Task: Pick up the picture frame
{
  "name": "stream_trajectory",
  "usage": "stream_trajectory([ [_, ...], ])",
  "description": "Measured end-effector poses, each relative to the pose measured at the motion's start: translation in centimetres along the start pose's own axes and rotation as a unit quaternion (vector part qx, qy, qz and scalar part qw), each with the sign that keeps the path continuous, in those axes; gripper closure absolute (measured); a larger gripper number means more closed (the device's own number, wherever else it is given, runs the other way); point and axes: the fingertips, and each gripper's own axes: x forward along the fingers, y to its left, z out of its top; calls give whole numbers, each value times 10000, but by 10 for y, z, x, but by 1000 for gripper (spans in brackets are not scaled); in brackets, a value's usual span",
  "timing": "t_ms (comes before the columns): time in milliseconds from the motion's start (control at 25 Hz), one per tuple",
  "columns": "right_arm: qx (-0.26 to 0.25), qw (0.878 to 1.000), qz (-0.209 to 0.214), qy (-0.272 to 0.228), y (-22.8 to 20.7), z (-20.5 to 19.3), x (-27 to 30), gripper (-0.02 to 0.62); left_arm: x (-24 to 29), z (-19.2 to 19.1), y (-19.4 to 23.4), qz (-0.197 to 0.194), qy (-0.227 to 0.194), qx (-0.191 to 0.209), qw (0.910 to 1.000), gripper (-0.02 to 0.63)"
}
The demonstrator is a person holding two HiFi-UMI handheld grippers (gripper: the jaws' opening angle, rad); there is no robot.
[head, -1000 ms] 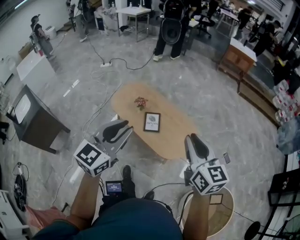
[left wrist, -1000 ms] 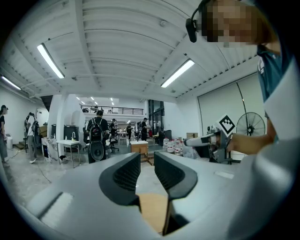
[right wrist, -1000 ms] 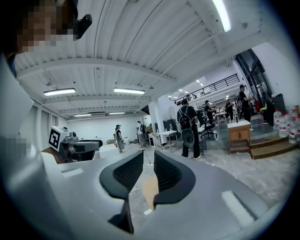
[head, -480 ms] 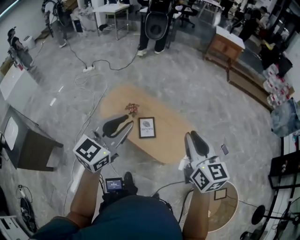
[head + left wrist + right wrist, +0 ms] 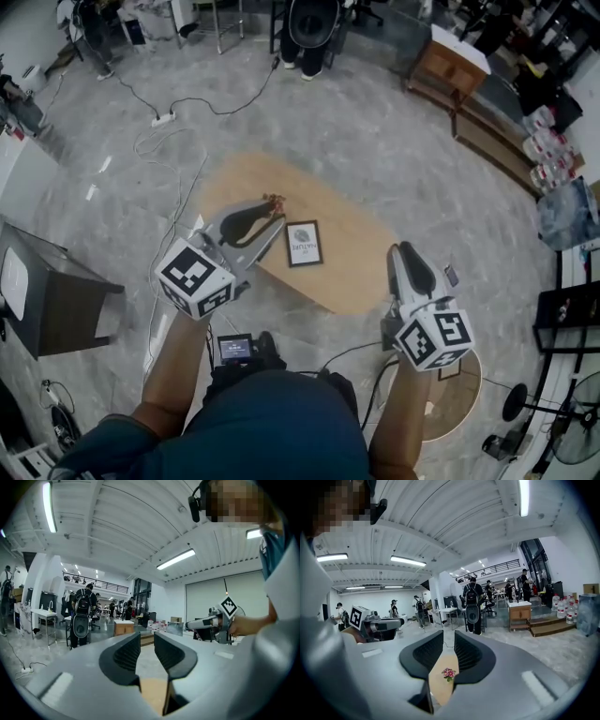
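Lining up, I hold my left tool [image 5: 269, 214] and right tool [image 5: 405, 253] slightly open and empty, with the picture frame [image 5: 303, 244] flat on the bench [image 5: 361, 274] ahead between them.

The picture frame [image 5: 303, 243] lies flat on the oval table [image 5: 361, 267], with bare wood along its right side and its near side. From the table's near right edge, the right gripper [image 5: 399, 251] has nothing between it and the frame. Only 1 thing crowds the frame: a small flower ornament [image 5: 276, 201] just beyond its far left corner, with the left gripper [image 5: 274, 218] just beside it. A power strip [image 5: 161, 119] with cables lies on the floor left of the table, well apart.
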Motion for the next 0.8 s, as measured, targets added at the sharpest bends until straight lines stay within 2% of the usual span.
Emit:
stream_trajectory([
  [160, -44, 10000, -13, 58, 10, 4, 23, 520, -1, -2, 26, -34, -19, -70, 10000, 520],
  [400, -116, 9994, 219, 223, 10, 6, 57, 520, -2, -11, 50, 173, -7, -283, 9994, 520],
  [600, -126, 9977, 608, 270, 9, 10, 97, 520, -7, -15, 74, 544, 46, -303, 9980, 520],
  [800, -162, 9926, 1137, 391, 18, -3, 146, 519, -15, -32, 105, 1050, 134, -321, 9939, 520],
])
